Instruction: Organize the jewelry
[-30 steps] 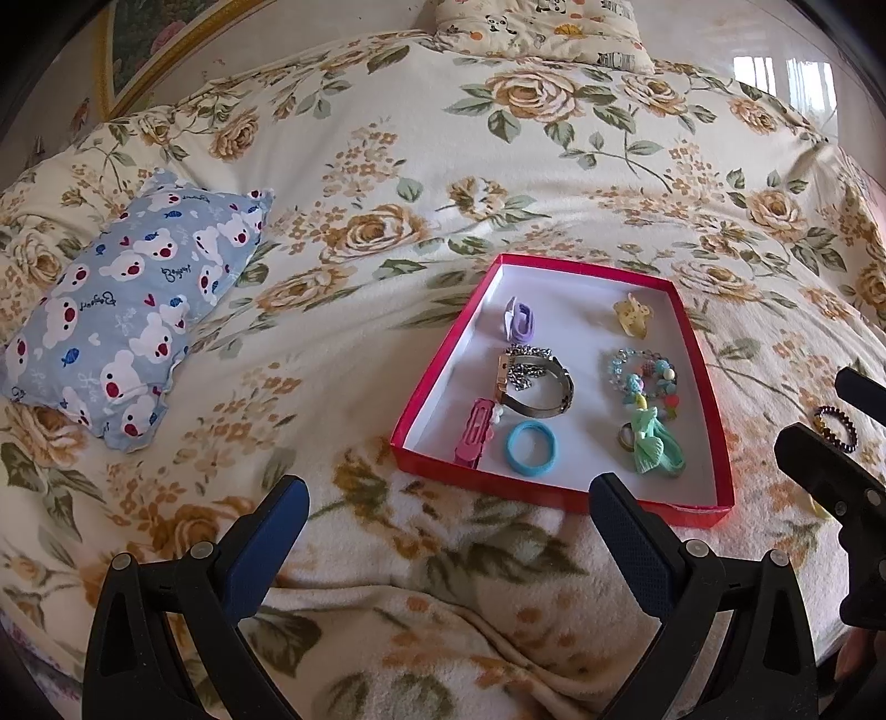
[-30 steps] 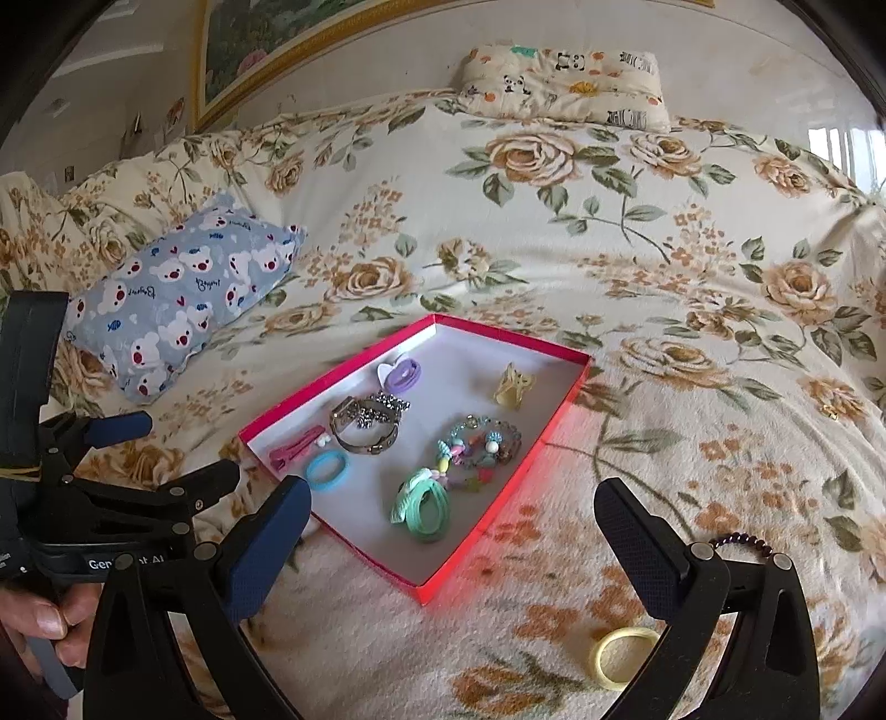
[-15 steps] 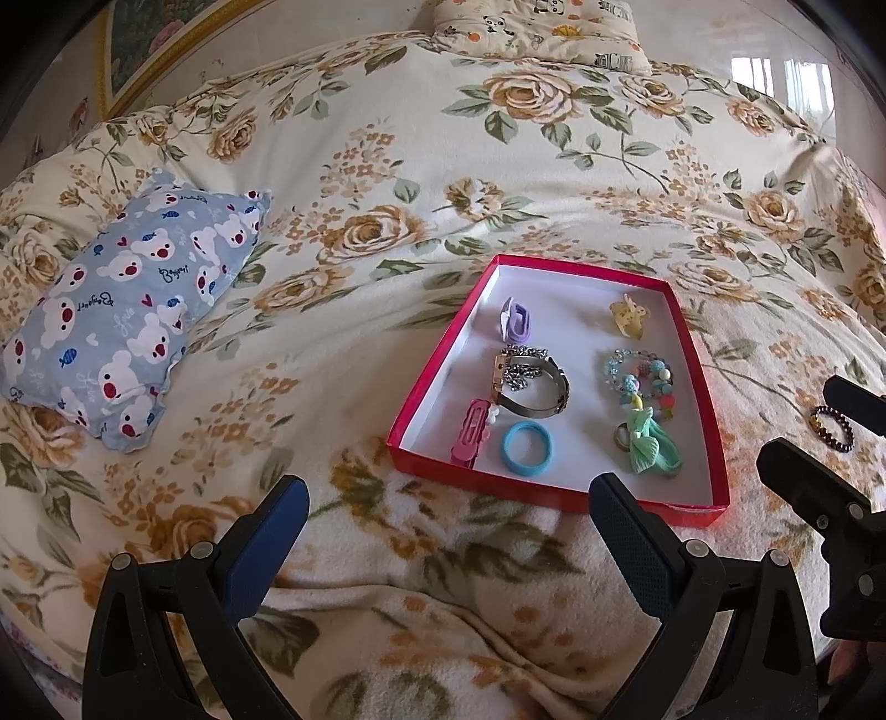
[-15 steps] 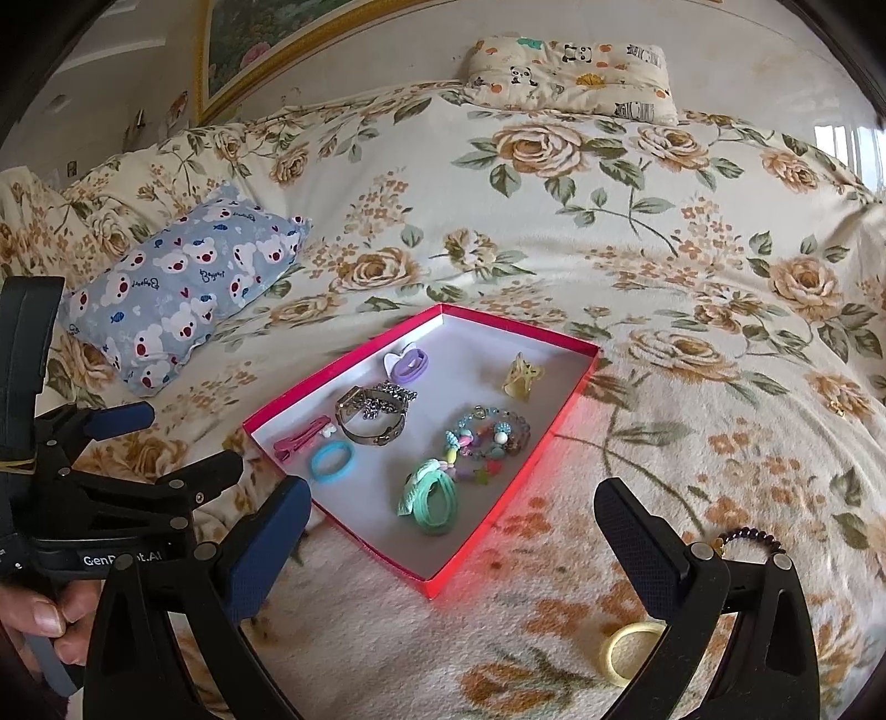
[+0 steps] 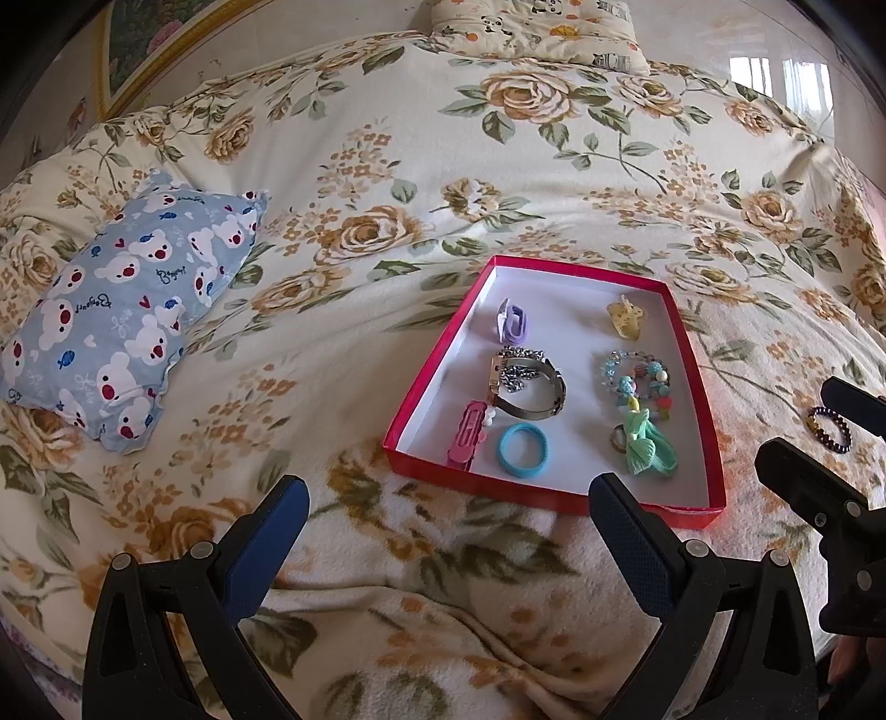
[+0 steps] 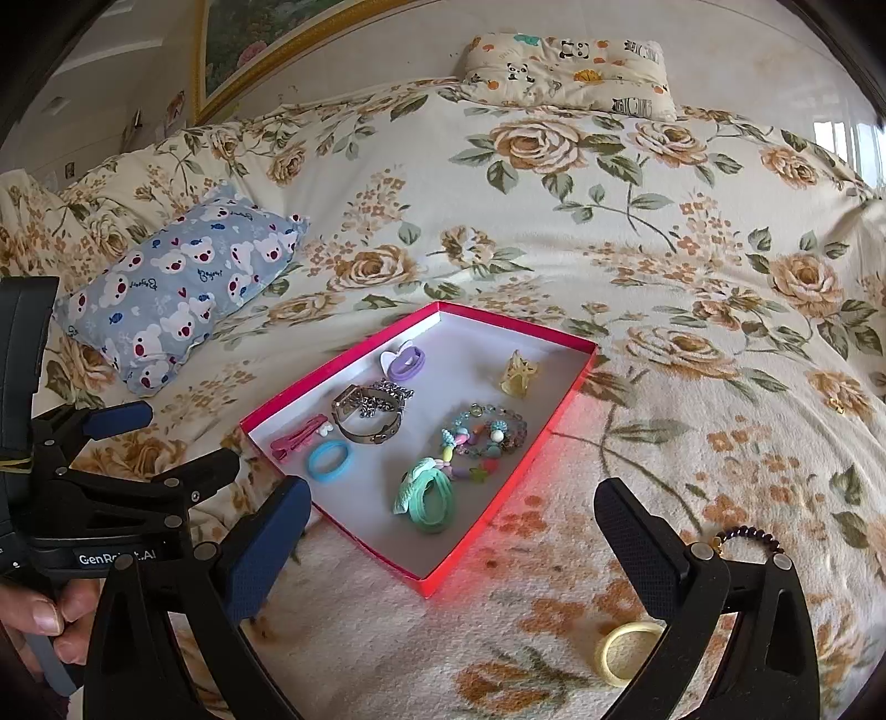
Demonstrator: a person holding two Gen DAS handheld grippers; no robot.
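Note:
A red box (image 5: 432, 382) (image 6: 559, 410) with a white floor lies on the floral bed. It holds a purple clip (image 5: 512, 327), a yellow clip (image 5: 626, 315), a metal bracelet (image 5: 529, 382), a beaded bracelet (image 5: 637, 376), a pink clip (image 5: 468, 432), a blue ring (image 5: 522, 450) and a green tie (image 5: 645, 446). A dark beaded bracelet (image 5: 829, 427) (image 6: 747, 540) and a yellow ring (image 6: 628, 653) lie on the blanket right of the box. My left gripper (image 5: 443, 537) is open and empty before the box. My right gripper (image 6: 451, 537) is open and empty near the box's corner.
A blue bear-print pillow (image 5: 122, 315) (image 6: 183, 288) lies to the left of the box. A panda-print pillow (image 5: 537, 27) (image 6: 570, 69) sits at the head of the bed. A framed picture (image 6: 249, 39) hangs on the wall behind.
Both grippers have drifted slightly; the box sits a little lower in the right wrist view. Nothing was taken or let go.

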